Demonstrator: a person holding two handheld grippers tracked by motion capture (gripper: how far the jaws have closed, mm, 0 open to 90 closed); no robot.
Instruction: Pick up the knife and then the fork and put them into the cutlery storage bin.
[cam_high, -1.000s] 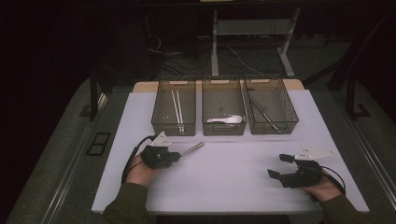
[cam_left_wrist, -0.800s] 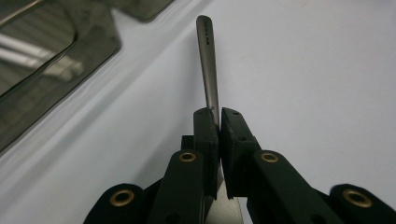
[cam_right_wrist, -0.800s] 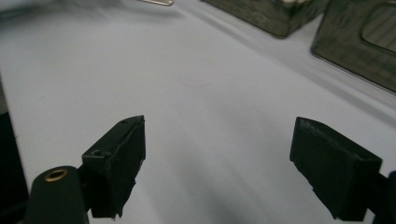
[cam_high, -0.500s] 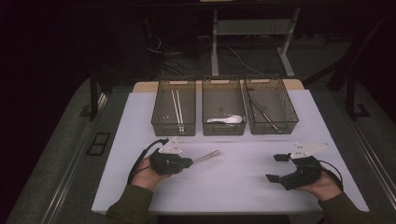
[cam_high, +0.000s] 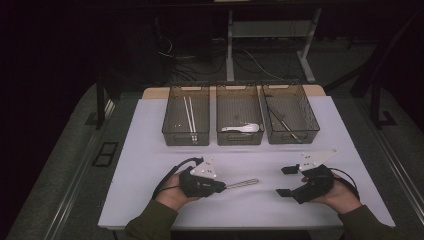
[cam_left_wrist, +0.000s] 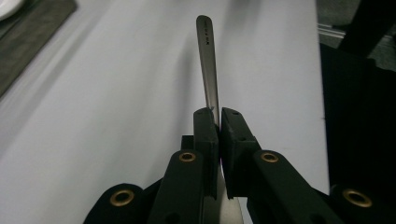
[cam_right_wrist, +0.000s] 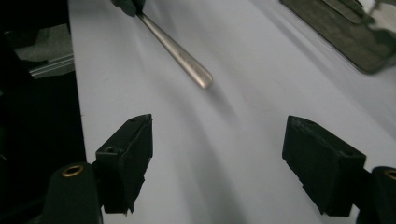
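A metal utensil handle (cam_high: 242, 183) sticks out to the right from my left gripper (cam_high: 222, 186), which is shut on it at the front left of the white table. In the left gripper view the handle (cam_left_wrist: 208, 60) runs straight ahead from between the closed jaws of that gripper (cam_left_wrist: 218, 116); its other end is hidden. My right gripper (cam_high: 285, 181) faces left at the front right, open, a short way from the handle's tip. Its jaws have just been closing a little, with nothing between them. The right gripper view shows the handle tip (cam_right_wrist: 182, 56) beyond the right gripper (cam_right_wrist: 217, 135).
Three clear bins stand in a row at the back of the table (cam_high: 150, 150). The left bin (cam_high: 186, 141) holds two pale sticks, the middle bin (cam_high: 240, 141) a white spoon (cam_high: 242, 128), the right bin (cam_high: 292, 140) metal utensils. The table's front edge is close to both hands.
My left gripper has carried the handle to the right and toward the front edge. The right gripper has lifted slightly and shifted a little left.
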